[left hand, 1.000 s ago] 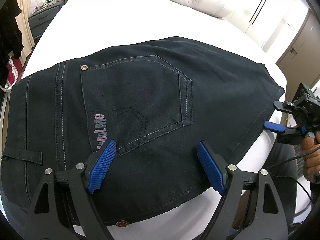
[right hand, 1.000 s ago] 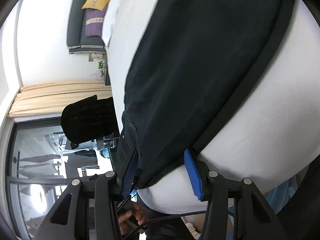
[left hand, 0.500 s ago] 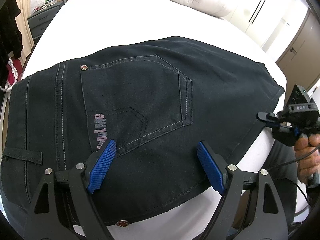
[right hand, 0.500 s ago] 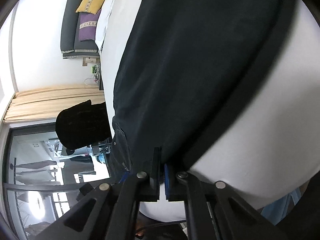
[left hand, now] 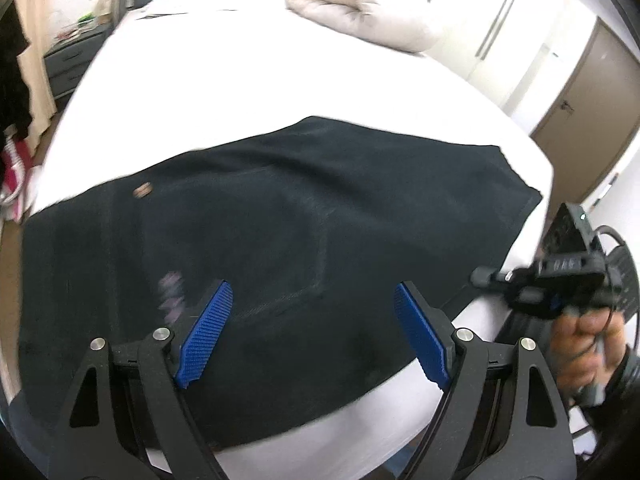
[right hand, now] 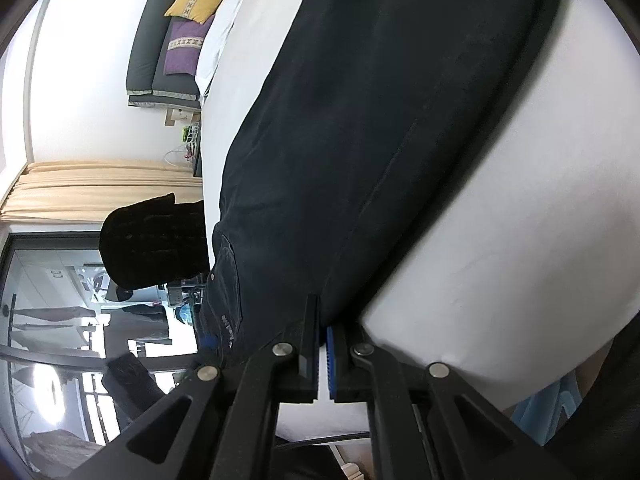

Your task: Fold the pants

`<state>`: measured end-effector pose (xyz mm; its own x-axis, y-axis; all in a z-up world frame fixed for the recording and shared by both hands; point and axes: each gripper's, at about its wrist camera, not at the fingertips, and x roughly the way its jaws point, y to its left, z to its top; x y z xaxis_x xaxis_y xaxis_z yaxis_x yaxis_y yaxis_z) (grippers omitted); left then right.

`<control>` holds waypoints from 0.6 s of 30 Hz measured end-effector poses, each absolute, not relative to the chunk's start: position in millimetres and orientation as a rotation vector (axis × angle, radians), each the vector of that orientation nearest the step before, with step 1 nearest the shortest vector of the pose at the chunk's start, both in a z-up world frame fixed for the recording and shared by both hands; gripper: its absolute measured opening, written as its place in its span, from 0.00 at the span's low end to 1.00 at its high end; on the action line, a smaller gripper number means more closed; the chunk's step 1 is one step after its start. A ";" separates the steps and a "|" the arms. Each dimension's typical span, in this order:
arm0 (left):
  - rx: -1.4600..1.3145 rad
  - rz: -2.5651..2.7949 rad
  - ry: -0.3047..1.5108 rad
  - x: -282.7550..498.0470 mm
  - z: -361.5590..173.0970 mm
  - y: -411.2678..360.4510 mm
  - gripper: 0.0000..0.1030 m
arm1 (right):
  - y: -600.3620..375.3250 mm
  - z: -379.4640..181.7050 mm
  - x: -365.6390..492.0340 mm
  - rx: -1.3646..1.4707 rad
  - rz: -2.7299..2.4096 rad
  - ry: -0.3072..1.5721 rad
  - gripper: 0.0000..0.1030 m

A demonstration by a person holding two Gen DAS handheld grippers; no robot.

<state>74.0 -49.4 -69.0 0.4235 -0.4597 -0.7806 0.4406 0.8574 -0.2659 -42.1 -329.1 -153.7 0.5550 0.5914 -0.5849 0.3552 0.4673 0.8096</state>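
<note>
Dark navy pants [left hand: 260,240] lie flat on a white bed, back pocket up, waistband to the left. My left gripper [left hand: 312,332] is open above the pants' near edge, its blue pads apart, holding nothing. My right gripper [right hand: 323,336] is shut on the pants' near edge at the right; the fabric [right hand: 380,140] stretches away from its closed jaws. The right gripper also shows in the left wrist view [left hand: 484,281], at the pants' lower right edge, held by a hand.
The white bed [left hand: 260,80] extends far behind the pants, with a folded beige duvet [left hand: 360,8] and purple and yellow pillows [right hand: 192,20] at its head. A dark dresser [left hand: 64,64] and a black hanging garment [right hand: 152,240] stand left of the bed.
My right gripper closed from open onto the pants' edge. My left gripper pulled back and tilted up, so more of the bed shows; the view is blurred by motion.
</note>
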 end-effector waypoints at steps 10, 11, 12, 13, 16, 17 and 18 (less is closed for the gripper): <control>0.090 -0.619 1.044 97.5 -112.2 -99.5 0.80 | -371.1 -55.6 -26.7 0.704 0.141 1.025 0.41; 0.082 -0.622 1.044 98.1 -112.4 -98.3 0.80 | -379.1 -42.3 -12.2 0.597 0.112 1.010 0.41; 0.081 -0.625 1.043 98.6 -112.2 -98.5 0.80 | -384.2 -30.7 2.9 0.474 0.085 0.992 0.41; 0.085 -0.628 1.041 99.2 -112.0 -99.0 0.80 | -387.7 -21.0 17.8 0.339 0.055 0.967 0.41; 0.079 -0.634 1.037 96.2 -115.3 -93.4 0.80 | -400.4 -20.0 74.9 0.026 -0.010 1.026 0.41; 0.076 -0.635 1.036 96.5 -115.2 -93.5 0.80 | -401.9 -25.0 88.2 -0.030 0.000 1.061 0.41; 0.075 -0.635 1.035 96.2 -116.8 -92.2 0.80 | -402.9 -32.9 102.3 -0.086 0.022 1.106 0.41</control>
<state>96.2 -92.2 -116.8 0.3493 -0.4553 -0.8190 0.5237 0.8196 -0.2323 102.3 -402.9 -32.9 0.4488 -0.0252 -0.8933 -0.0608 0.9964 -0.0587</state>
